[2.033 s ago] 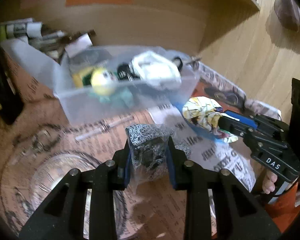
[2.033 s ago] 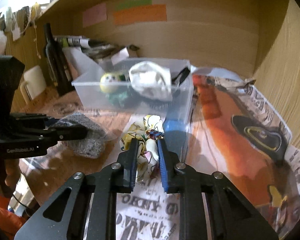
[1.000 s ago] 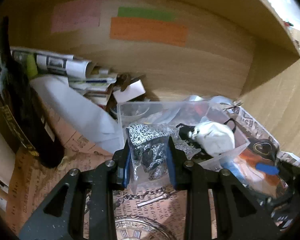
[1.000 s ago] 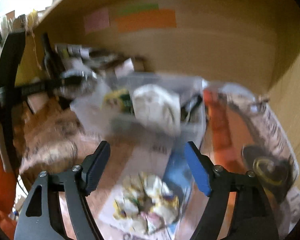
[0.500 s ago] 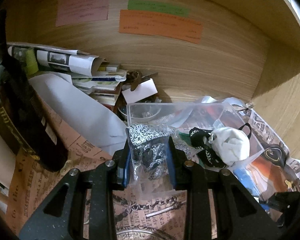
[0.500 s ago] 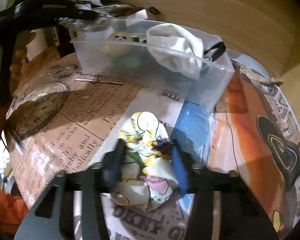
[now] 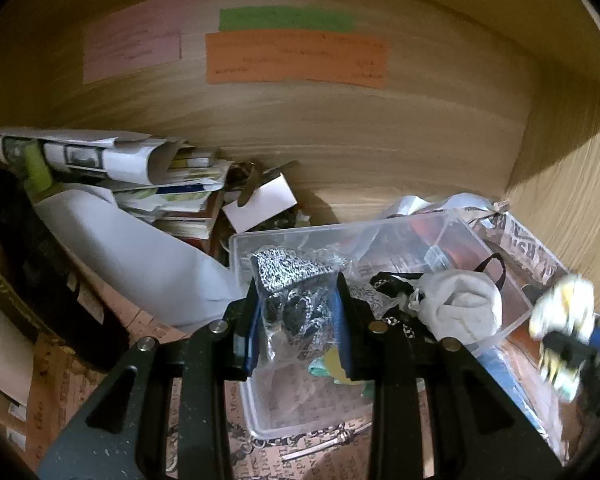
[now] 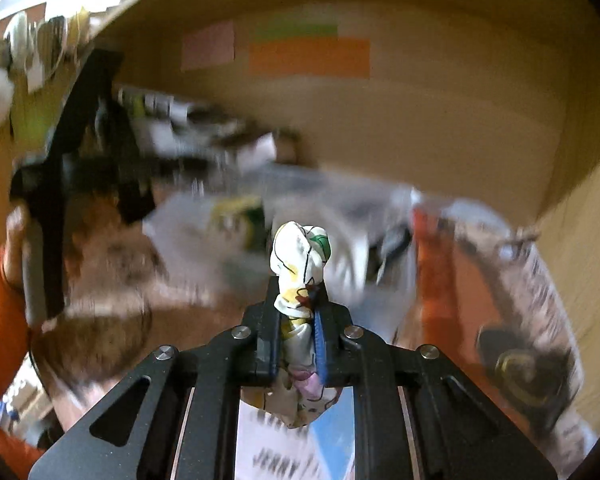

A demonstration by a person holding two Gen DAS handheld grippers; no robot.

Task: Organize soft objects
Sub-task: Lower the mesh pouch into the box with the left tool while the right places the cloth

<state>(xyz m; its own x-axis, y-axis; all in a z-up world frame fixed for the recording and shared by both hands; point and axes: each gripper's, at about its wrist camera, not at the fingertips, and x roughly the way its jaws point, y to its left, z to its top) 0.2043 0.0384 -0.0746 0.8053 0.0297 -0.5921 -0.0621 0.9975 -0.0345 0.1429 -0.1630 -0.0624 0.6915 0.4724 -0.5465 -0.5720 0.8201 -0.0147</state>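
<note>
Left wrist view: left gripper (image 7: pixel 298 320) clamps a bagged knit (image 7: pixel 296 304) over the clear bin (image 7: pixel 440 226); right gripper (image 8: pixel 296 328) pinches patterned cloth (image 8: pixel 300 264).

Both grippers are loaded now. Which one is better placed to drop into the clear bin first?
Left, probably. The left gripper holds the bagged black-and-white knit directly over the clear bin; the right gripper, gripping the printed cloth, is off the bin's right edge.

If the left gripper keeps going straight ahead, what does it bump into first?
Probably the clear plastic bin: the left gripper, shut on the bagged knit, points into it. Depth is unclear.
</note>
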